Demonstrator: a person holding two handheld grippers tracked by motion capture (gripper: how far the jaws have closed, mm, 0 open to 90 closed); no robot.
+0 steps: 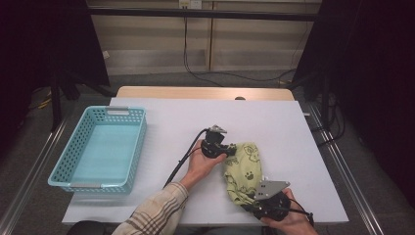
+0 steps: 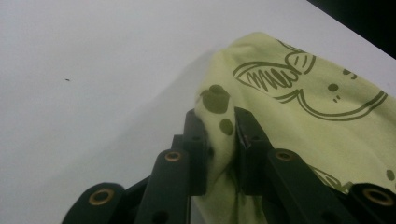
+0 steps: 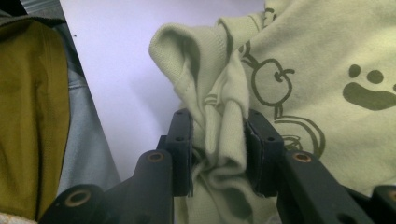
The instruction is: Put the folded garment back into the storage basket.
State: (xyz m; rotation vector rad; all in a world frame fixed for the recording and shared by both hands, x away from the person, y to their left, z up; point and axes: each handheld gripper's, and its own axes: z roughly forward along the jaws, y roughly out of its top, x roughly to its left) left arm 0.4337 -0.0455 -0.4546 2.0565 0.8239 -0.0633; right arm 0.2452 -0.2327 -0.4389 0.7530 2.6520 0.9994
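A single turquoise basket (image 1: 100,147) with pierced walls sat at the left of the white table (image 1: 293,127), and nothing lay in it; two pale strips showed on its rims, one at the far end and one at the near end, with no writing that could be read. To the right of the basket, well apart from it, one yellow-green cloth (image 1: 243,171) lay bunched on the table, printed with dark green drawings: paw marks, dots, an apple and a smiling mouth, and no readable words or brand. Two grippers worked on it. The left gripper (image 1: 229,149), held by a hand in a plaid sleeve (image 1: 156,210), met the end of the cloth farther from the person, on the side nearer the basket; in the left gripper view its two black jaws stood pressed against a fold of the cloth (image 2: 299,107), pinching a spotted ridge of fabric between them. Farther from the basket, at the cloth's near end by the table's front edge, the right gripper (image 1: 252,200) was held in the person's other hand; in the right gripper view its jaws squeezed a gathered bunch of the cloth (image 3: 327,70) with a ribbed hem curling above them. One black cable (image 1: 183,159) trailed from the left gripper back toward the person.
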